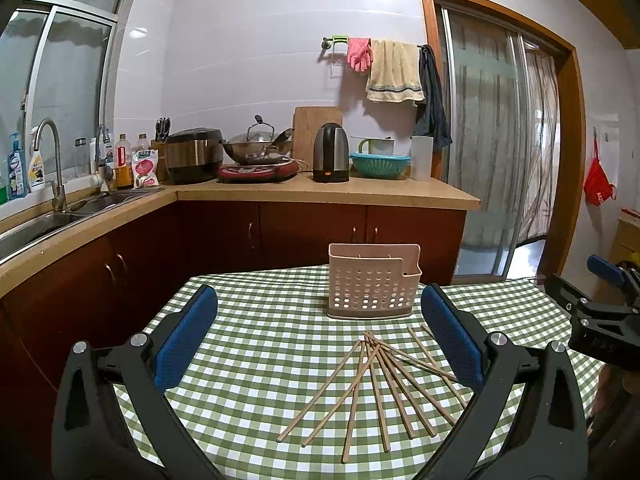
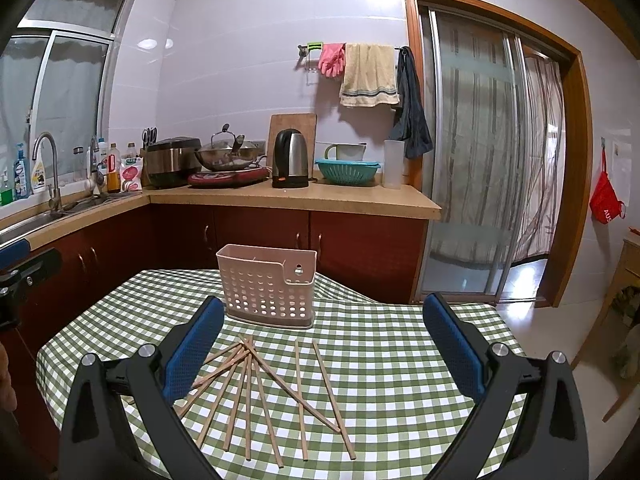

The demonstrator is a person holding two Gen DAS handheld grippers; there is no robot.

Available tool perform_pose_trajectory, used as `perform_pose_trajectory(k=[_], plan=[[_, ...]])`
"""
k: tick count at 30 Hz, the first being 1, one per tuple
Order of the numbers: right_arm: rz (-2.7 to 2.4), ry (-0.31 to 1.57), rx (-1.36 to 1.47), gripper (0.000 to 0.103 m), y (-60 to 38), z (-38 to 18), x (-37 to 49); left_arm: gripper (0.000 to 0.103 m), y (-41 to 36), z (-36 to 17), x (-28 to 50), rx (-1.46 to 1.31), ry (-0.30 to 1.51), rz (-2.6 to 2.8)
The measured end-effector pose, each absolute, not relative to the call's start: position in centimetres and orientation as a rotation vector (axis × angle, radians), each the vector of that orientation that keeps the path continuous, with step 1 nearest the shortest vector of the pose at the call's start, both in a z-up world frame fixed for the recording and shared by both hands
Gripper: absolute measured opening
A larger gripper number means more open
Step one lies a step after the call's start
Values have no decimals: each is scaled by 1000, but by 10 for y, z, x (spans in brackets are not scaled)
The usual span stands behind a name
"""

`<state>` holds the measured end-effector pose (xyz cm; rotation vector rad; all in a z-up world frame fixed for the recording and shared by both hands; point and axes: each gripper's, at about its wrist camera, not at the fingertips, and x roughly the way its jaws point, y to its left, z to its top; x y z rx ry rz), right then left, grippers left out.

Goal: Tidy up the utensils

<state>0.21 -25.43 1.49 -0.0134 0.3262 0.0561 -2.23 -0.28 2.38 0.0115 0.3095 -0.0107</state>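
Here the chopsticks (image 1: 384, 388) lie loose on the checked tablecloth (image 1: 260, 340), fanned out in the lower middle of the left wrist view, their far tips bunched together toward the pink perforated holder (image 1: 372, 284) and their near ends splayed toward the bottom edge. Their long axes therefore run roughly up and down the frame, along the line of the fingers rather than across it. The left gripper (image 1: 320, 332) hangs spread wide and empty, with the fan sitting between its blue pads (image 1: 188, 340) but leaning toward the right one. In the right wrist view the right gripper (image 2: 324, 340) is likewise spread and holds nothing; the chopsticks (image 2: 264, 392) fill the lower left-centre, several passing behind its left pad. The holder (image 2: 268, 284) stands upright just beyond the tips. Both grippers look about equally near, so either would probably need to turn crosswise to pinch a stick.
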Motion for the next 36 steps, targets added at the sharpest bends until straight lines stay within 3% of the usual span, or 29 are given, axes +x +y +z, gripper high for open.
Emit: perform_pose_trajectory(k=[36], plan=[[60, 324, -10, 97, -254, 13, 1, 99, -2, 20, -24, 8, 307, -12]])
